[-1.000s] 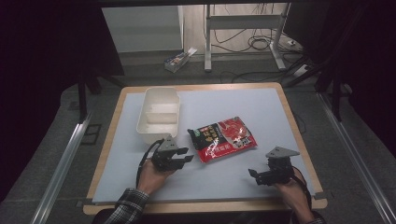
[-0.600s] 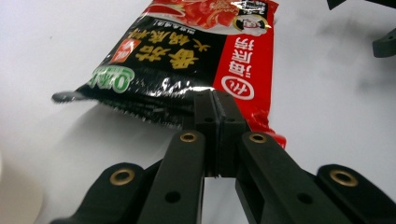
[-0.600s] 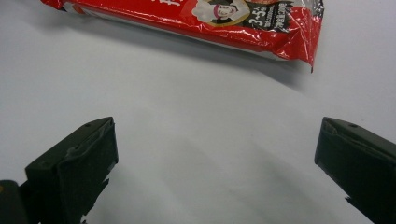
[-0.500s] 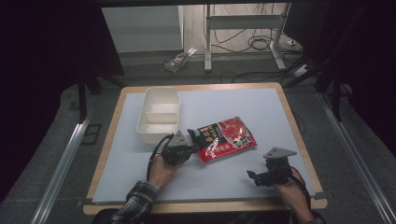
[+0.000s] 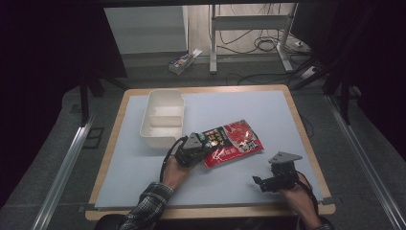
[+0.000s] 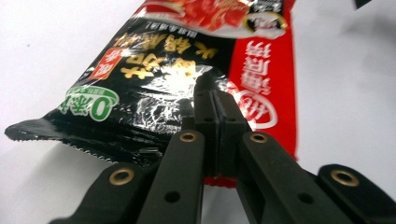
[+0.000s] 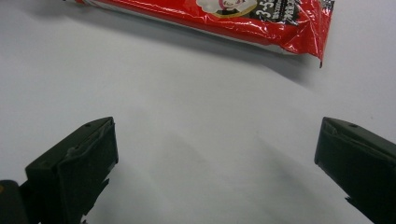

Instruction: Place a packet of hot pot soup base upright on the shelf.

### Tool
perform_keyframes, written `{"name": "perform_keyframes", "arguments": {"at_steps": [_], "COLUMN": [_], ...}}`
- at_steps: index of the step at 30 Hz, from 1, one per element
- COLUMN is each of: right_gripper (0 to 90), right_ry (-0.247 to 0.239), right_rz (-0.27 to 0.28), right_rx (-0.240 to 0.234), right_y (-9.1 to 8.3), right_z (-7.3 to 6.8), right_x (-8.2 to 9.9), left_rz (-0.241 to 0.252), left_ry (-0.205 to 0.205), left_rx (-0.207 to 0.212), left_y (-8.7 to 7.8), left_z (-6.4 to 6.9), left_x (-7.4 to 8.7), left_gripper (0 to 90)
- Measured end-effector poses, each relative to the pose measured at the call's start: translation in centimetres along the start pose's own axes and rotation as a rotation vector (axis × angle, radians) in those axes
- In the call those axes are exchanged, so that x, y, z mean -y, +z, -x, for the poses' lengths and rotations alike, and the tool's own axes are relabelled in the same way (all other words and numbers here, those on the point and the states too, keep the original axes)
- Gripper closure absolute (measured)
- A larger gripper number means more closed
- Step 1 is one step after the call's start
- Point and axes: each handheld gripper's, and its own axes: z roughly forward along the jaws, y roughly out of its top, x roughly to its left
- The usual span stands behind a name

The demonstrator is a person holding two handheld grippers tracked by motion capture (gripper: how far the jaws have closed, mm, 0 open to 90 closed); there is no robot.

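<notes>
Pinching the near-left edge of the red-and-black pouch [image 6: 187, 70] with my left gripper [image 6: 215, 105] clamped tight, just right of the white tray [image 5: 163, 117], for lifting; right gripper [image 7: 215, 154] idles apart.

Left hand-held gripper [image 5: 200, 146] jaws pressed together; right hand-held gripper [image 5: 261, 182] jaws spread wide.

A white two-compartment tray [image 5: 163, 117] sits empty on the counter [image 5: 268, 103]; a small box [image 5: 184, 60] lies on the floor beyond.
</notes>
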Motion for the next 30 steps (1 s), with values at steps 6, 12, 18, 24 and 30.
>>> {"name": "perform_keyframes", "arguments": {"at_steps": [6, 12, 18, 24, 30], "right_gripper": [0.0, 0.0, 0.0, 0.0, 0.0], "right_ry": [-0.001, 0.014, 0.011, 0.021, 0.019], "right_rz": [0.003, 0.018, 0.022, 0.038, 0.051], "right_rx": [0.001, -0.007, -0.014, -0.009, -0.016], "right_y": [-0.1, -0.5, -0.7, -0.9, -1.1], "right_z": [0.1, 0.4, 0.4, 0.6, 0.6], "right_x": [0.1, 0.1, 0.1, 0.0, -0.2], "left_rz": [-0.001, 0.011, 0.006, -0.012, -0.029], "left_ry": [0.054, 0.055, 0.048, 0.042, 0.035], "left_rx": [-0.004, -0.005, -0.008, -0.007, -0.01], "left_y": [0.0, 0.0, 0.0, -0.1, -0.2], "left_z": [0.1, 0.1, 0.1, 0.0, 0.0], "left_x": [0.3, 0.7, 0.9, 1.1, 1.2], "left_gripper": [89.8, 90.0, 90.0, 90.0, 90.0]}}
